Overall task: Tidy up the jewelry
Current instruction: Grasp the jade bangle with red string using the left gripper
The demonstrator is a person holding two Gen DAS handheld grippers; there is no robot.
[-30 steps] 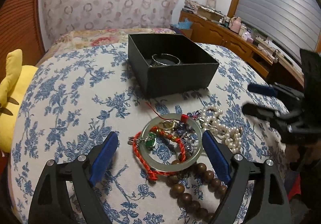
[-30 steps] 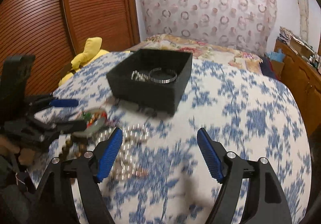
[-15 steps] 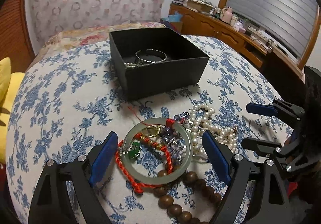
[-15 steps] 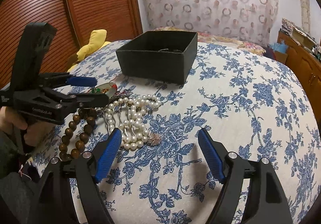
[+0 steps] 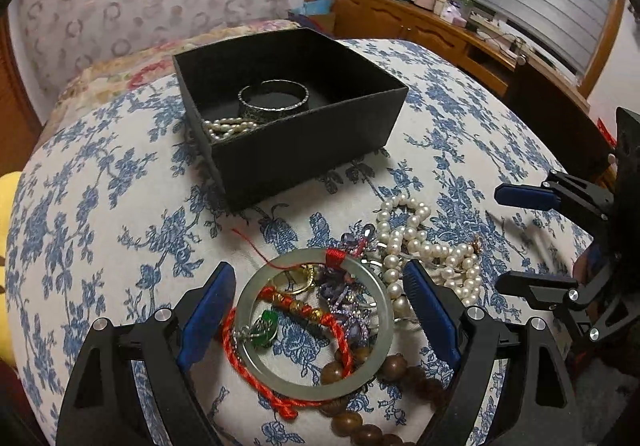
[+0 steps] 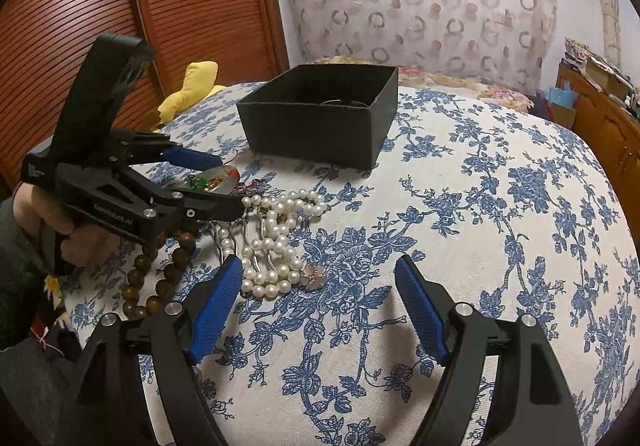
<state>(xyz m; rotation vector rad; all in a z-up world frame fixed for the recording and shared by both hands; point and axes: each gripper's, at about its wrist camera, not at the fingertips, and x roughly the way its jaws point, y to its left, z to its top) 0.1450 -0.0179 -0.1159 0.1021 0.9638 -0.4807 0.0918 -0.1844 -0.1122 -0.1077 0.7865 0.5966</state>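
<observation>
A pale green jade bangle (image 5: 304,386) lies on the bed in a heap with a red cord bracelet (image 5: 248,378), a pearl necklace (image 5: 424,246) and brown wooden beads (image 5: 360,418). My left gripper (image 5: 318,274) is open, its blue fingers standing on either side of the bangle without pressing on it. My right gripper (image 6: 320,266) is open with nothing between its fingers, just right of the pearl necklace (image 6: 272,242). Behind the heap stands an open black box (image 5: 304,150) holding a silver bangle (image 5: 276,102) and a small pearl strand (image 5: 228,126).
The blue-flowered bed cover (image 6: 500,226) stretches to the right of the heap. A yellow plush toy (image 6: 192,86) lies at the bed's left edge by a slatted wooden door (image 6: 160,6). A cluttered wooden sideboard (image 5: 420,26) runs along the right. A person's hand (image 6: 44,222) holds the left gripper.
My left gripper has crept forward and rolled a little, so the jade bangle now sits squarely between its fingers. My right gripper dropped toward the pearls, then stayed still.
</observation>
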